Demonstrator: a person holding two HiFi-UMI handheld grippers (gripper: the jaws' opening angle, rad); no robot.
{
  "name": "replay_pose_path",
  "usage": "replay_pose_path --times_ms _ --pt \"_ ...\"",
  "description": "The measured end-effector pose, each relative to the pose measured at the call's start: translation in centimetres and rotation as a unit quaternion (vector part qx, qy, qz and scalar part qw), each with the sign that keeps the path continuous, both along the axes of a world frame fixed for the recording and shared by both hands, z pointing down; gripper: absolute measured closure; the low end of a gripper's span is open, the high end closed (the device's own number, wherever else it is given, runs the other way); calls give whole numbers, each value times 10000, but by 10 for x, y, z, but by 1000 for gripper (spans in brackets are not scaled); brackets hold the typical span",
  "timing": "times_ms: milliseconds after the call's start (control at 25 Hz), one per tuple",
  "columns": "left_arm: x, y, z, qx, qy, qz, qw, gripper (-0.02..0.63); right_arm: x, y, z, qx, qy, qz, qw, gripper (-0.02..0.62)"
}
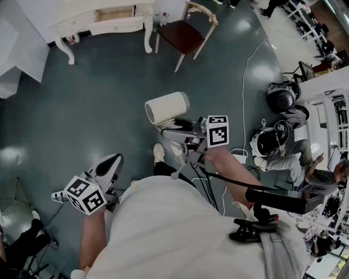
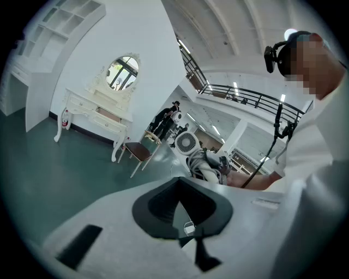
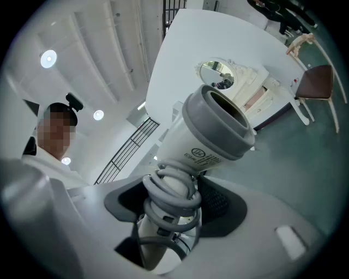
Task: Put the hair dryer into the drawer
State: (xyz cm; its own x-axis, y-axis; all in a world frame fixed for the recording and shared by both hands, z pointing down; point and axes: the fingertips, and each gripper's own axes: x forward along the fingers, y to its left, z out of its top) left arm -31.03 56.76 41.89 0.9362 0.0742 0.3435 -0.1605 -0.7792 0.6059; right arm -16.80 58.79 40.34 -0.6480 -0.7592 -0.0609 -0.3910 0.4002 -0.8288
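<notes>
The white hair dryer [image 1: 166, 107] has a grey nozzle and its grey cord coiled round the handle. My right gripper [image 1: 173, 132] is shut on that handle and holds the dryer [image 3: 215, 133] in the air, barrel pointing toward the white dressing table [image 1: 76, 22]. The table's drawer [image 1: 114, 13] stands pulled open at the far side of the room. My left gripper [image 1: 110, 162] hangs low at the left, jaws together with nothing between them. The left gripper view shows the dryer's rear grille [image 2: 187, 143] and the dressing table [image 2: 95, 111] beyond the left gripper [image 2: 185, 229].
A wooden chair [image 1: 182, 32] with a dark seat stands right of the dressing table. A white cable [image 1: 245, 82] runs over the dark green floor. A seated person [image 1: 305, 158] and black helmets [image 1: 281, 95] are at the right. A white cabinet [image 1: 16, 60] stands at the left.
</notes>
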Motion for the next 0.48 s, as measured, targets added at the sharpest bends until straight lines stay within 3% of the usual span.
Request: replay_pose_path --times_ms 480 --pt "12 3 -3 17 30 159 9999 611 1 14 16 -229 142 -31 9996 325"
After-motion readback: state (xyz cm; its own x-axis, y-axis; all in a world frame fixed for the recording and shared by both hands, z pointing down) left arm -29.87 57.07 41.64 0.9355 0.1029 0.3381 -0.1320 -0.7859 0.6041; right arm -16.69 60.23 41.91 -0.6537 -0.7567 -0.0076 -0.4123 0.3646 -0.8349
